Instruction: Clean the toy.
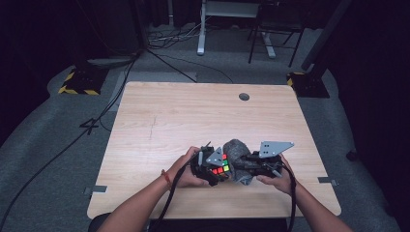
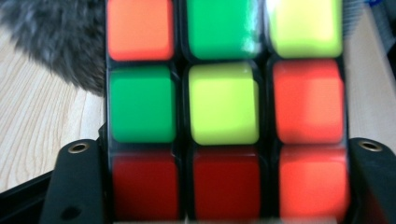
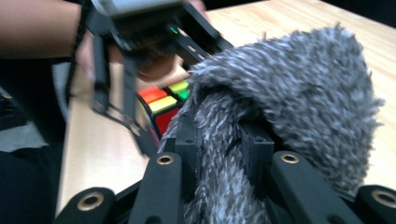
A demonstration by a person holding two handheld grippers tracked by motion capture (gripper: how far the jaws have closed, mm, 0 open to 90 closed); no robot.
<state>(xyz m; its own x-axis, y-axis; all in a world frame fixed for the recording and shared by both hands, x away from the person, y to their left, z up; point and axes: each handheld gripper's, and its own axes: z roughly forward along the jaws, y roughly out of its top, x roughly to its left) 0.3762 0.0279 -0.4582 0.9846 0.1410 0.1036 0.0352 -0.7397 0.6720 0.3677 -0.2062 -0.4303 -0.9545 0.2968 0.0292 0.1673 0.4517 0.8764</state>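
Centre and right of your frame: grey fuzzy cloth (image 3: 299, 93), pinched between your right gripper (image 3: 219, 154) jaws. Upper left: your left gripper (image 3: 140, 28), colour cube (image 3: 163, 105) beneath it, on the wooden table (image 3: 98, 149).

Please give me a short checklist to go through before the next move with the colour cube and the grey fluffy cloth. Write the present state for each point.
1. Left claw has the cube between its jaws: ok, a jaw stands on each side of it in the left gripper view.
2. Left grip is firm: cannot tell; the cube is blurred and the pad contact is hidden.
3. Right claw is shut on the grey fluffy cloth: ok, the jaws pinch a fold.
4. Cloth is next to the cube: ok; whether they touch, cannot tell.
5. Both things are well inside the table edges: ok.
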